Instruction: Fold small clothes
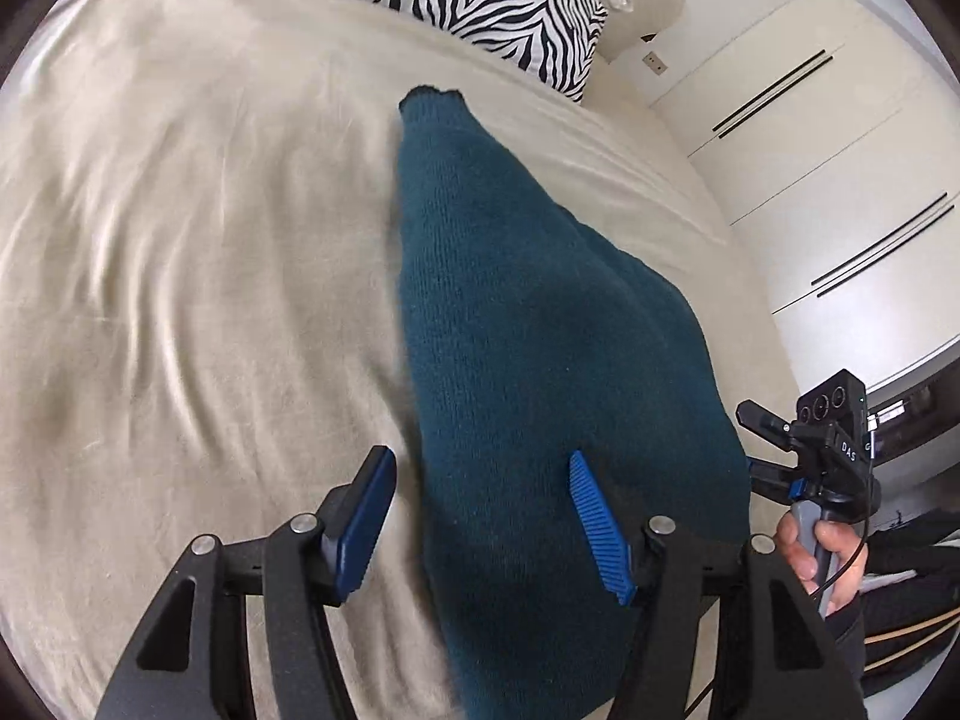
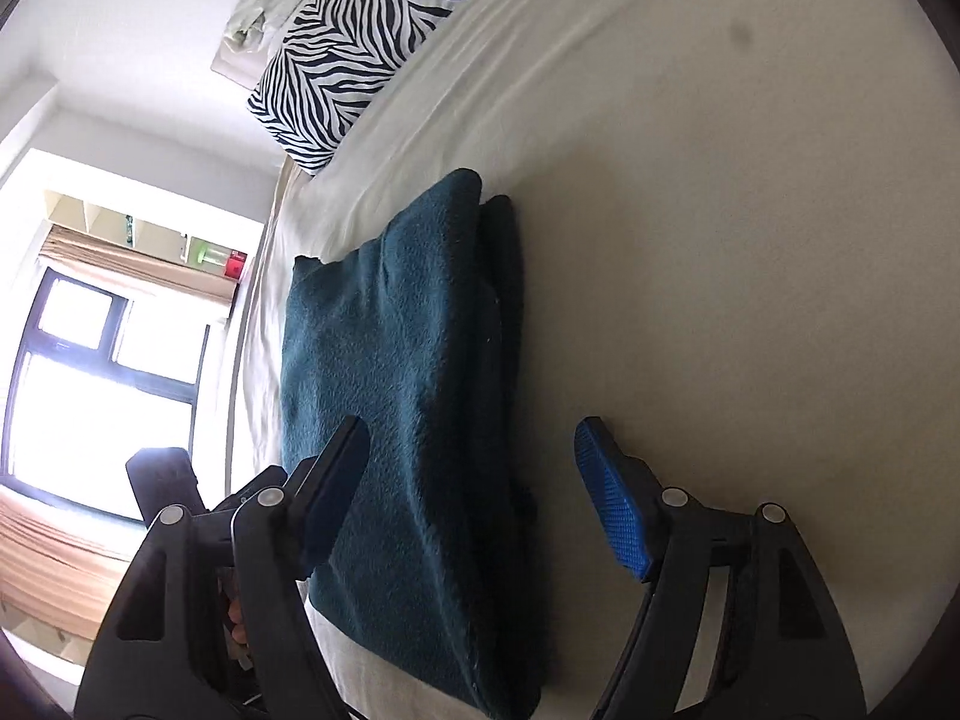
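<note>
We see the teal knit garment (image 1: 528, 324) lying folded on the bed (image 1: 180, 240) under both wide, empty tongs, left (image 1: 486, 525) and right (image 2: 474, 495); soft, light and floppy, it seems best pinched at its near corners.

Bedsheet (image 2: 750, 240) lies bare; zebra pillow (image 2: 360, 30) stands far.

Letters "DAS" on the right gripper's black body (image 1: 849, 450)
</note>
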